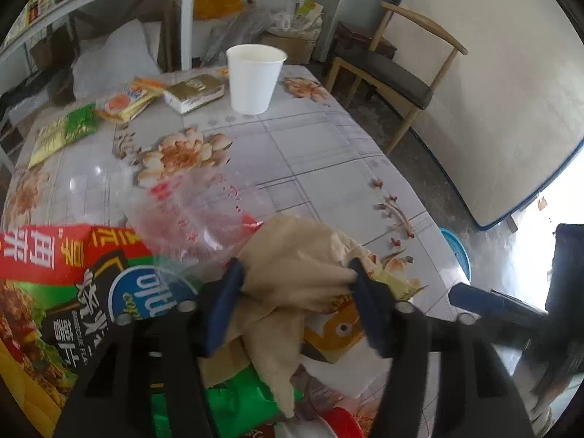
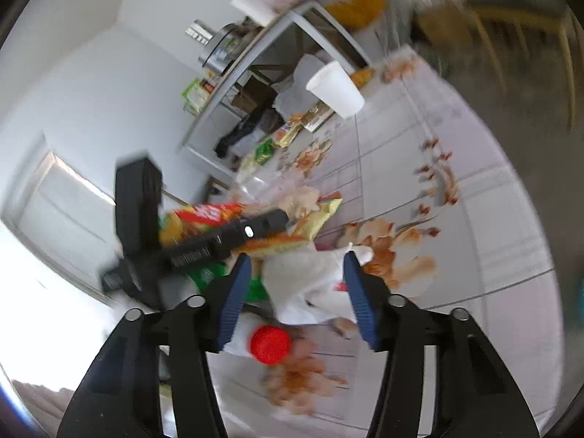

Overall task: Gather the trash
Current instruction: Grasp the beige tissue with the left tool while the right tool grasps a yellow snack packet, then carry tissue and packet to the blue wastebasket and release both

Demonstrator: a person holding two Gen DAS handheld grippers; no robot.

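**Crumpled tan paper sitting between the left jaws, white scrap waiting under the right**

The crumpled tan paper (image 1: 292, 255) is lying at the near edge of the table (image 1: 310, 153), on top of a heap of wrappers: a red-and-green snack bag (image 1: 54, 292) to its left, a clear plastic bag (image 1: 189, 211) behind it, a yellow wrapper (image 1: 339, 325) beneath. Its bulk is running straight ahead from the left gripper (image 1: 297, 273), whose blue fingers are standing partly apart on either side of the wad and touching its flanks; whether they are truly pinching it I cannot tell. The right gripper (image 2: 297, 264) is hovering wide over a white scrap (image 2: 306, 284) and a red cap (image 2: 270, 343), gripping nothing. The left is clearly nearer the tan paper. A white paper cup (image 1: 253, 80) is standing well apart at the far edge.
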